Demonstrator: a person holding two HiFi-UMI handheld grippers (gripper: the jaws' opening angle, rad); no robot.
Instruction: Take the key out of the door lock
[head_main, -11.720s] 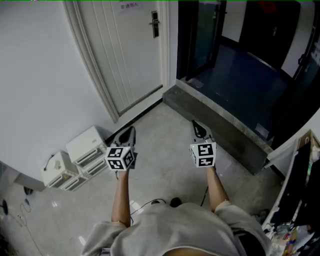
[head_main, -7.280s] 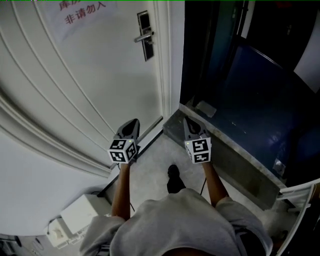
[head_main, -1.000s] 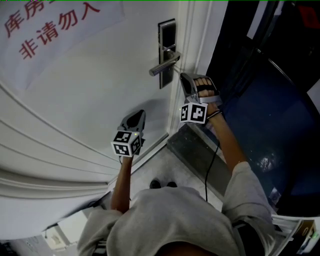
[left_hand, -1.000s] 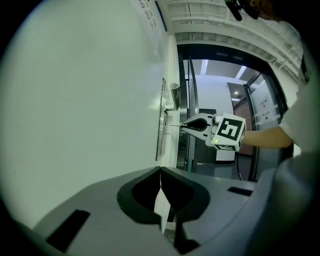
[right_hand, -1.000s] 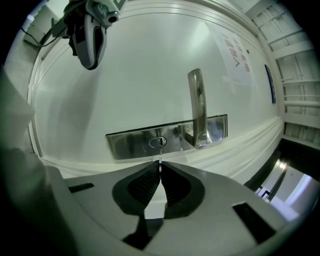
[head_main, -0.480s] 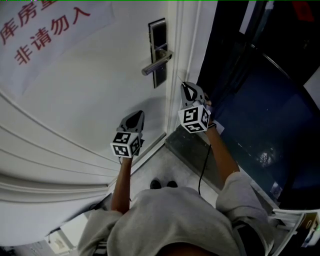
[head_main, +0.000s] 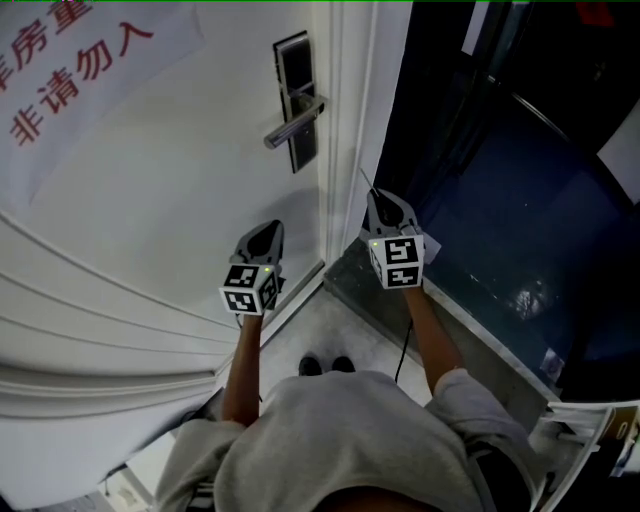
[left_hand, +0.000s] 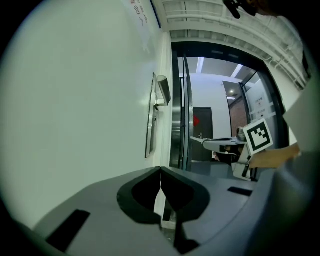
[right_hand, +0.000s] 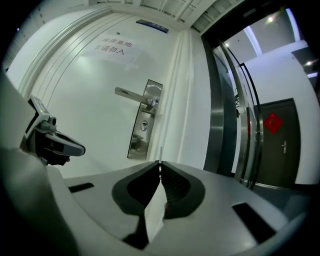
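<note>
The white door's steel lock plate (head_main: 295, 100) with its lever handle (head_main: 292, 123) is at the upper middle of the head view. Its keyhole (right_hand: 144, 125) shows bare in the right gripper view. My right gripper (head_main: 374, 197) hangs below and right of the lock, apart from the door, shut on the thin key (right_hand: 160, 153). The key's blade pokes out past the fingertips as a fine sliver (head_main: 365, 180). My left gripper (head_main: 268, 232) is held lower left, close to the door face, shut with nothing in it (left_hand: 160, 170).
A paper sign with red characters (head_main: 60, 60) is stuck on the door at upper left. The door frame (head_main: 350, 120) runs just right of the lock. Beyond it lie a dark glass entrance (head_main: 520, 170) and a grey stone threshold (head_main: 375, 300).
My right gripper has drawn back from the lock, down and to the right, with the key in its jaws. The left gripper has barely moved.
</note>
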